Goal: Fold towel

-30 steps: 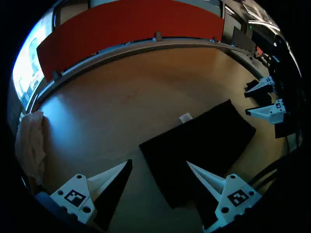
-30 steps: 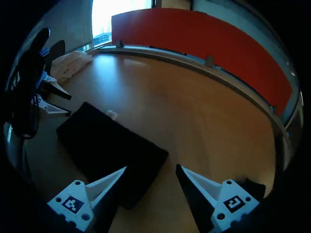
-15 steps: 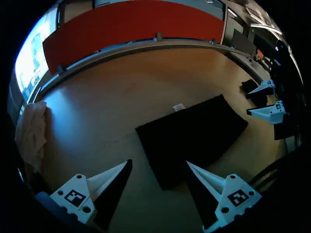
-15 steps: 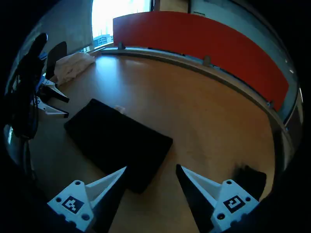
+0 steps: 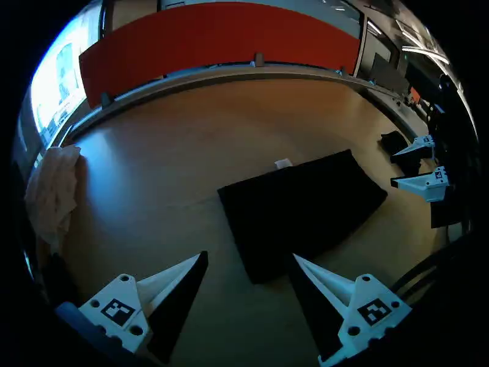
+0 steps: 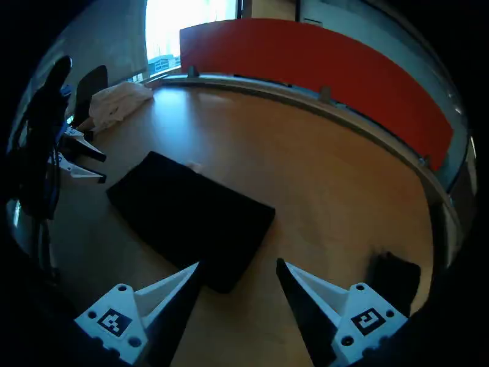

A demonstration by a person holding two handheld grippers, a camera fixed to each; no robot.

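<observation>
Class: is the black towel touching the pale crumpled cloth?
Apart. The left gripper view shows bare table between the black towel and the pale cloth.

Dim, bluish; glaring window [image 6: 186, 27], warped edges

No legible text or numbers

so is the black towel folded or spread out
Folded, it seems: black towel lies as a compact, thick-edged rectangle flat on the wooden table.
</observation>
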